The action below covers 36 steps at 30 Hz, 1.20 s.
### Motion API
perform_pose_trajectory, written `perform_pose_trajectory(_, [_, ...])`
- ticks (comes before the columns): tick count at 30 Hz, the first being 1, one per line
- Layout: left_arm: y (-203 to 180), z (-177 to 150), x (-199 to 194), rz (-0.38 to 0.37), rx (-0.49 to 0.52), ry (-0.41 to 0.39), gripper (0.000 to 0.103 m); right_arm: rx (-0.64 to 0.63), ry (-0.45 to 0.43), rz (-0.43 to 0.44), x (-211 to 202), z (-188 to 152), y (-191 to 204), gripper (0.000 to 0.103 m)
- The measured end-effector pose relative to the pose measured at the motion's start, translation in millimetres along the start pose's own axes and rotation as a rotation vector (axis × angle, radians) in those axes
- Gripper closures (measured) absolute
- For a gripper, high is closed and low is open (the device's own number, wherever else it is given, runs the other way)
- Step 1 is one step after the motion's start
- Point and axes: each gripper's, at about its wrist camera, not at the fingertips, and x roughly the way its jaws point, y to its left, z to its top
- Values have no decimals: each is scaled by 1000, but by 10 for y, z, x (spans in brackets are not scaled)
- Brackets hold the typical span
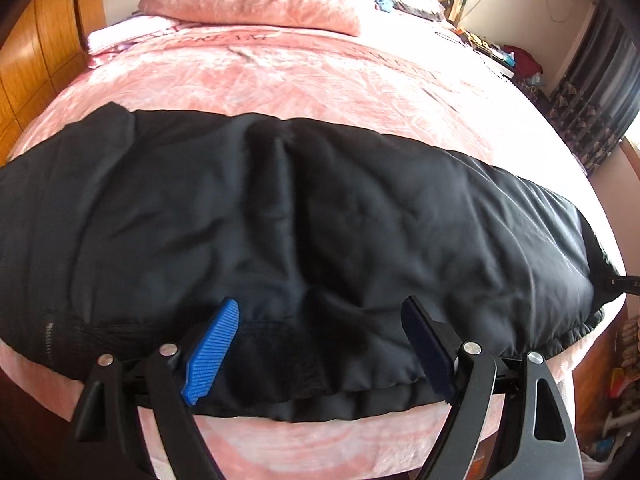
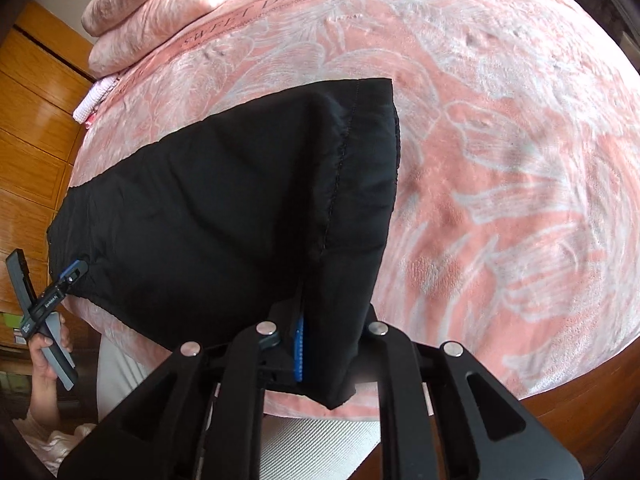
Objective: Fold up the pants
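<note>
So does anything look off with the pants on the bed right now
Mostly fine. The pants lie flat across the bed, but a raised crease runs down the middle, and the near hem hangs over the bed's edge, where the right gripper pinches a corner.

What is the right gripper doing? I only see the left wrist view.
Observer: The right gripper has its jaws shut on the near edge of the pants.
Operator: Which end of the pants is that?
Observer: The leg end, just inside the stitched hem.
Operator: Does the far side of that end lie flat?
Observer: Yes, its far corner lies flat on the blanket.
</note>
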Motion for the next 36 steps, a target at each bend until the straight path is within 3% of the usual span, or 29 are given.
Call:
perform_pose_trajectory(3, [337, -31, -228, 5, -111, -27, 19, -26, -3, -84, -32, -2, 82, 69])
perform_pose_trajectory(8, [1001, -162, -523, 87, -261, -39, 19, -24, -125, -204, -316, 14, 215, 69])
perform_pose_trajectory(11, [1307, -260, -528, 82, -337, -12, 21, -71, -172, -142, -405, 7, 492, 69])
perform_pose_trajectory(13, [1391, -309, -500, 54, -364, 19, 22, -123, -185, -177, -373, 12, 775, 69])
perform_pose_trajectory(15, [1450, -356, -487, 44, -369, 33, 22, -171, -222, -258, -329, 14, 1051, 69])
perform_pose_trajectory(17, [1426, -385, -463, 57, -352, 56, 22, -180, -211, -169, -260, -2, 1249, 66])
perform_pose_trajectory(21, [1497, -435, -468, 85, -354, 60, 22, -251, -287, -219, -297, -104, 1634, 52])
perform_pose_trajectory(25, [1634, -437, -505, 111, -363, 56, 22, -272, -332, -175, -436, -213, 1797, 54])
perform_pose_trajectory(30, [1739, -404, -486, 133, -376, 52, 22, -222, -412, -373, -773, -178, 1591, 49])
perform_pose_trajectory(32, [1754, -398, -471, 128, -390, 56, 22, -186, -412, -334, -877, -183, 1461, 45])
perform_pose_trajectory(36, [1598, -360, -520, 79, -391, 27, 22, -147, -301, -71, -716, -249, 1450, 43])
